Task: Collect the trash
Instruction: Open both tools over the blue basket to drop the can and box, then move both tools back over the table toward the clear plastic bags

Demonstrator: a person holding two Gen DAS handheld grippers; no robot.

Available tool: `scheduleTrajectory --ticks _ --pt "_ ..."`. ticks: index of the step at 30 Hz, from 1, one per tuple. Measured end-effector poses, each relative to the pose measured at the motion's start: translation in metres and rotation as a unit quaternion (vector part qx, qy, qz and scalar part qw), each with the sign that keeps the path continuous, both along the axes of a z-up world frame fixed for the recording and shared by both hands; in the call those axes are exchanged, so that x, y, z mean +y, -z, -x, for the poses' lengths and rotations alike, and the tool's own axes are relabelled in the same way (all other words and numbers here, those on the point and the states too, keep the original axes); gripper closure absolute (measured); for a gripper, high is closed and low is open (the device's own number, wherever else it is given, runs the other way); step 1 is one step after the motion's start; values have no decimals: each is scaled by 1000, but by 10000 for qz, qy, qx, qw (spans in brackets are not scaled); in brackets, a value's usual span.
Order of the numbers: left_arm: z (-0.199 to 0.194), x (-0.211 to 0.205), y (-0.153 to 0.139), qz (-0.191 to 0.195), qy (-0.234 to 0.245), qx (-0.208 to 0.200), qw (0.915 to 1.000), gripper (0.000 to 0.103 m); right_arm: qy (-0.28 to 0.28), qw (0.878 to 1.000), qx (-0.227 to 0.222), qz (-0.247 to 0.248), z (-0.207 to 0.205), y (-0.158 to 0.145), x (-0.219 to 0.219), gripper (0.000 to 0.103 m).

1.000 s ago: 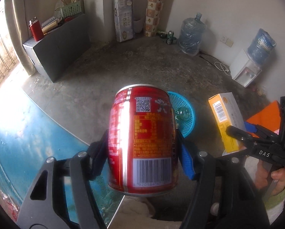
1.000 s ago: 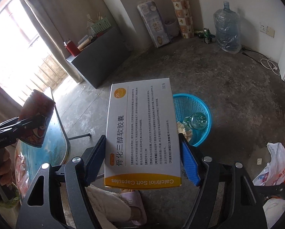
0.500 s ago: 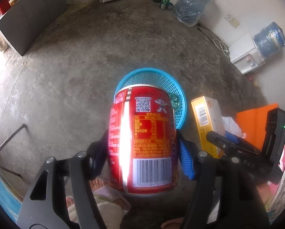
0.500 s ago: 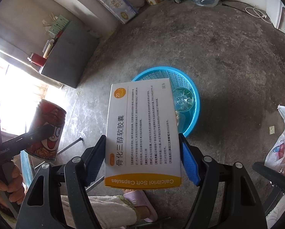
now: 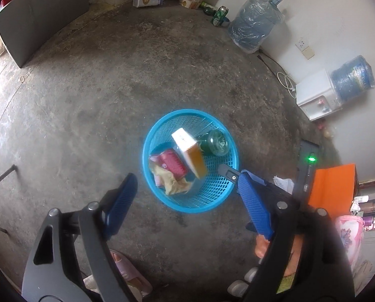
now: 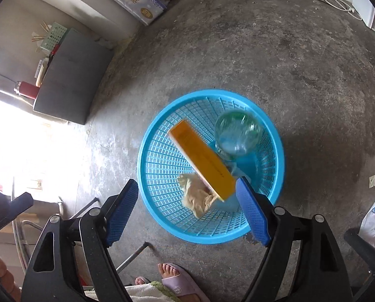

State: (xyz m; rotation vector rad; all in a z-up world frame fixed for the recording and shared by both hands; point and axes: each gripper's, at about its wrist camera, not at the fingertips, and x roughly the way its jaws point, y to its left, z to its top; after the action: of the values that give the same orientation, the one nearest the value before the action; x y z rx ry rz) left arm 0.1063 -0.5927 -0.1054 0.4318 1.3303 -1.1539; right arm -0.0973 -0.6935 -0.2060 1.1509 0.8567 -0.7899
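where the left wrist view looks steeply down, the left gripper (image 5: 187, 196) is seen with its blue fingers (image 5: 121, 201) spread wide; its jaws have just been opening and nothing is held between them. below them a blue basket (image 5: 214, 200) stands on the concrete floor (image 5: 87, 100). inside it a red can (image 5: 173, 164) lies on its side beside a tilted box (image 5: 190, 154), with a clear bottle (image 5: 216, 142) against the far wall and crumpled paper (image 5: 173, 182) at the near side. the right gripper's tip (image 5: 227, 173) is seen over the basket rim. in the right wrist view the right gripper (image 6: 187, 211) is likewise spread, its jaws just opened and empty, over the basket (image 6: 162, 166). the box (image 6: 202, 159) is seen blurred and slanted inside it, the bottle (image 6: 237, 132) beside it and the paper (image 6: 196, 197) beneath its lower end.
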Motion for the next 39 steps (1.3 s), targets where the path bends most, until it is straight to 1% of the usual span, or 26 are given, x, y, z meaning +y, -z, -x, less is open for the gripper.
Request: scheduleTrajectory --ticks 3,7,12,15,18,20,21,24,28,30,33,36,39 --pt "-2 14 -19 194 -3 -23 9998 25 38 10000 -54 42 5 0 3 25" --pt "1 32 -48 458 4 -73 9989 25 79 9998 -108 166 20 -9 15 25" --pt "13 60 -87 723 94 -365 9967 25 187 9988 -199 400 50 -33 41 25" --pt "21 84 -107 899 80 -416 9950 23 286 9977 -288 535 70 -51 63 25" --pt "27 118 -122 1068 35 -527 9929 20 359 9962 -437 660 87 -69 89 25" --pt "29 143 -128 1103 -27 -613 9920 20 397 9951 -544 725 95 -81 106 18" --pt "29 156 -130 1114 -54 -632 9917 20 407 9945 -602 749 97 -87 115 18" --pt "27 202 -131 1096 -222 -724 9911 18 453 9927 -774 800 101 -103 140 15" --pt "18 273 -127 945 -630 -933 9891 18 313 9889 -1131 914 97 -127 161 15" --pt "15 311 -125 878 -901 -1123 9857 18 139 9865 -1322 958 89 -138 171 15" --pt "12 372 -128 953 -1480 -1290 9759 18 -342 9834 -1471 1005 63 -154 188 15" --pt "12 431 -128 1069 -2125 -1360 9617 17 -1002 9781 -1556 953 24 -168 211 15" --pt "14 482 -127 1106 -2624 -1515 9465 16 -1700 9664 -1706 899 -22 -185 237 15"
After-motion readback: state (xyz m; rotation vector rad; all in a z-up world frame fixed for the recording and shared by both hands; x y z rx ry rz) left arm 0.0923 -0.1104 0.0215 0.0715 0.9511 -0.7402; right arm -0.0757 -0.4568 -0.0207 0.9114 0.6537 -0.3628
